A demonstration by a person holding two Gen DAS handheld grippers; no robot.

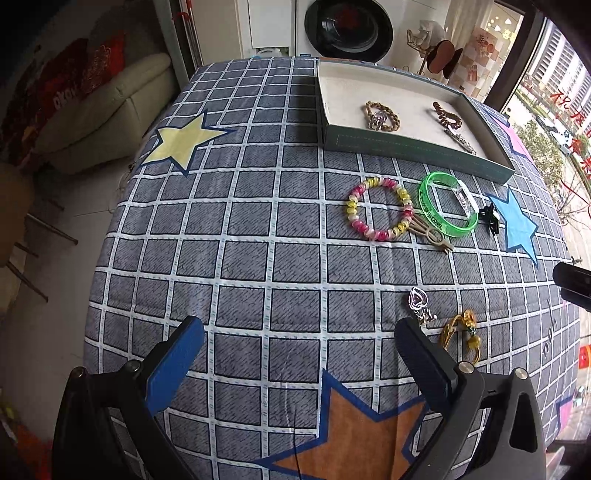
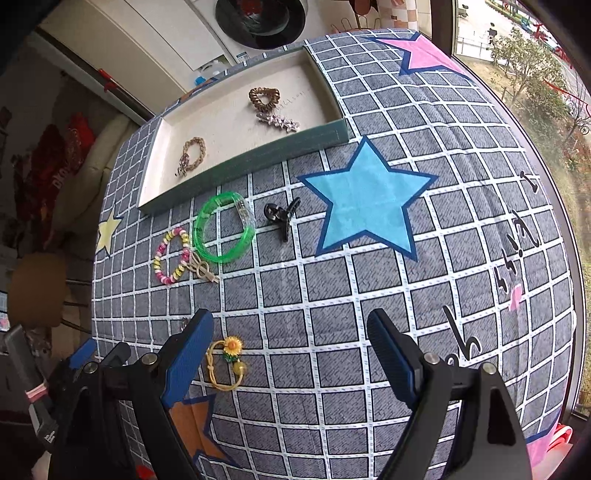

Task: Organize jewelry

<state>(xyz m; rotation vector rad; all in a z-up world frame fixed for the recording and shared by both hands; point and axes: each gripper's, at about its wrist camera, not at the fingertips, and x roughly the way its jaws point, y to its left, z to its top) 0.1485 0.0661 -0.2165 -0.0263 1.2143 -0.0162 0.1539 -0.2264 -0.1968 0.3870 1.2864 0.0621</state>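
Note:
A green-sided tray [image 1: 406,147] [image 2: 258,155] with a cream lining stands at the far side and holds a braided bracelet [image 1: 382,116] [image 2: 192,155], a brown coil hair tie [image 1: 447,114] [image 2: 264,98] and a rhinestone clip [image 2: 279,122]. On the cloth lie a pink-yellow coil bracelet [image 1: 380,208] [image 2: 171,256], a green bangle [image 1: 445,203] [image 2: 225,229], a beige clip [image 1: 430,234] [image 2: 203,269], a black claw clip [image 1: 489,218] [image 2: 280,216], a heart charm [image 1: 419,301] and a yellow sunflower cord bracelet [image 1: 461,334] [image 2: 227,363]. My left gripper [image 1: 299,339] is open over bare cloth. My right gripper [image 2: 291,332] is open, its left finger beside the sunflower bracelet.
The table carries a grey checked cloth [image 1: 258,258] with yellow, blue, orange and pink stars. A sofa [image 1: 99,114] and a chair stand to the left, a washing machine [image 1: 347,26] behind the table, a window [image 2: 535,55] to the right.

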